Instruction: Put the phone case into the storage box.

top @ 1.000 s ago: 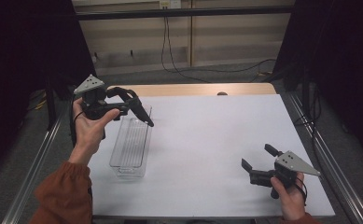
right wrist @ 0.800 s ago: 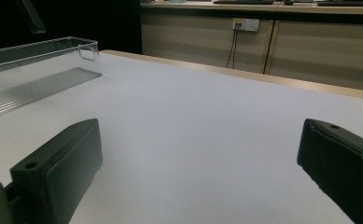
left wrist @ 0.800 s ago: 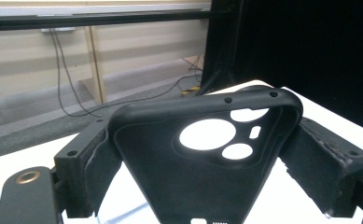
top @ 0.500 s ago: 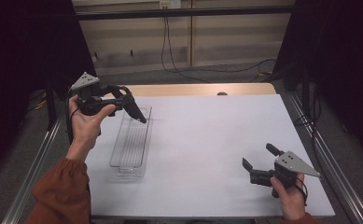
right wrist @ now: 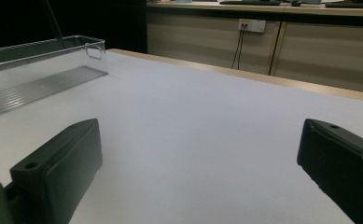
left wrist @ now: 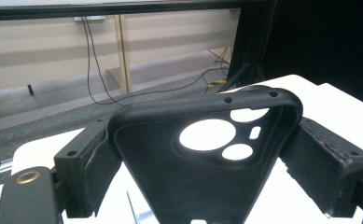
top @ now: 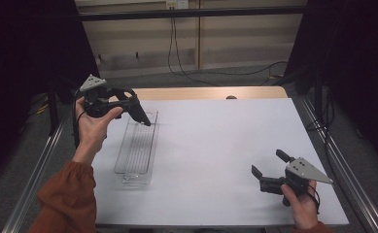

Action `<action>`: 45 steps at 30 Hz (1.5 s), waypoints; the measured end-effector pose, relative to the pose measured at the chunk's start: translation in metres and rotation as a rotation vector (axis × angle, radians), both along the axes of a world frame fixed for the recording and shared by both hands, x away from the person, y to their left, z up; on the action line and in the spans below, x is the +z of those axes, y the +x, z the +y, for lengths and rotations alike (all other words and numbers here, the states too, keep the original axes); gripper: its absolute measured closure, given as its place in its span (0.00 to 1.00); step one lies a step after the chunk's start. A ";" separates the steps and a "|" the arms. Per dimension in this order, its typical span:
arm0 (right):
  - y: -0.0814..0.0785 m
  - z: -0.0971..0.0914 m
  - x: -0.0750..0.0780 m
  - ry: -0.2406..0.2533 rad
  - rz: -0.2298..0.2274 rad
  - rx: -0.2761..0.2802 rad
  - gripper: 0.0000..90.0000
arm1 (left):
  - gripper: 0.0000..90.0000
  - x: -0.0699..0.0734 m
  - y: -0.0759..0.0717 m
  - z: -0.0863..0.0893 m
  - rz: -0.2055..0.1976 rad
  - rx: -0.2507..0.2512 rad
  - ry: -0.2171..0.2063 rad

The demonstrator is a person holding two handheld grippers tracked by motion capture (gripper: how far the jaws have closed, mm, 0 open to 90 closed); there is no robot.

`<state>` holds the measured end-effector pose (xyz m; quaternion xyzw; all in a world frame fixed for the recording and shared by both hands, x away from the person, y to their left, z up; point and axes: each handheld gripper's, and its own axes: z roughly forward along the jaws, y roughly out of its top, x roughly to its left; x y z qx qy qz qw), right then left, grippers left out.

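my left gripper (top: 128, 104) is lifted off the worktop (top: 215, 141), its fingers (left wrist: 93, 172) closed on a black phone case (left wrist: 207, 158), one pressed against each long side. the case is soft-looking matte black, seen from its hollow inner side in the left gripper view, with a raised lip round the rim, two round holes, a rounded oblong hole and a small slot for the camera, and tiny holes along the top edge. in the high view it slants down from my hand, its lower end hanging over the far end of a clear plastic tray (top: 138, 150); i cannot tell whether it touches the tray. the tray is long and narrow with a ribbed floor, lying lengthwise near the worktop's left edge. my right gripper (top: 269, 170) sits low at the near right corner, close to the front edge, its fingers (right wrist: 60, 163) spread wide with nothing between them but bare white surface. the whole middle of the worktop, between the tray and my right hand, is open room, and a wooden strip (top: 206, 93) runs along the far edge.
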<state>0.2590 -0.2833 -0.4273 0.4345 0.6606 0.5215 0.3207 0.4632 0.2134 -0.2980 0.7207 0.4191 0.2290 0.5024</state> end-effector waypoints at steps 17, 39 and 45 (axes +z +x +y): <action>0.000 0.000 -0.001 -0.003 0.004 0.000 0.00 | 0.16 -0.010 0.010 -0.004 0.006 0.043 0.032; 0.000 0.001 -0.001 -0.005 0.008 0.005 0.00 | 0.16 -0.025 0.022 -0.021 0.027 0.112 0.056; 0.000 0.001 -0.001 -0.005 0.009 0.007 0.00 | 0.16 -0.028 0.025 -0.026 0.030 0.140 0.054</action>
